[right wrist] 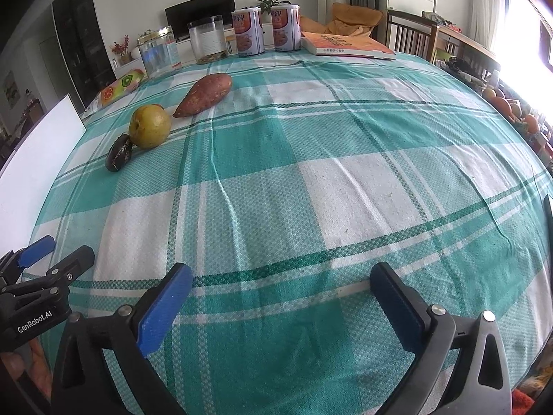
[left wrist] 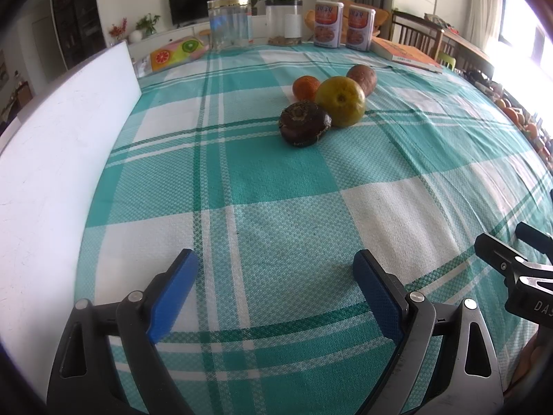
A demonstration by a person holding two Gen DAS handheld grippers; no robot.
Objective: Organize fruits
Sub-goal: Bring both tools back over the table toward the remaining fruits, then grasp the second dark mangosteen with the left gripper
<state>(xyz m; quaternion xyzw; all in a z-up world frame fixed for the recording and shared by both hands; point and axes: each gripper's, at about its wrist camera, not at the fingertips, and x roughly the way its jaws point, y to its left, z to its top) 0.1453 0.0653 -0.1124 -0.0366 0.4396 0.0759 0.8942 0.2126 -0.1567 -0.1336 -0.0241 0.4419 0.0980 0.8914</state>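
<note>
Several items lie together on the green plaid tablecloth: a dark brown water chestnut, a yellow-green pear, an orange tangerine and a reddish sweet potato. In the right wrist view I see the chestnut, pear and sweet potato at the far left; the tangerine is hidden there. My left gripper is open and empty, well short of the fruit. My right gripper is open and empty over bare cloth.
A white board lies along the table's left edge. At the far edge stand a clear jar, a second clear container, two cans and a book. A fruit-print pack lies back left.
</note>
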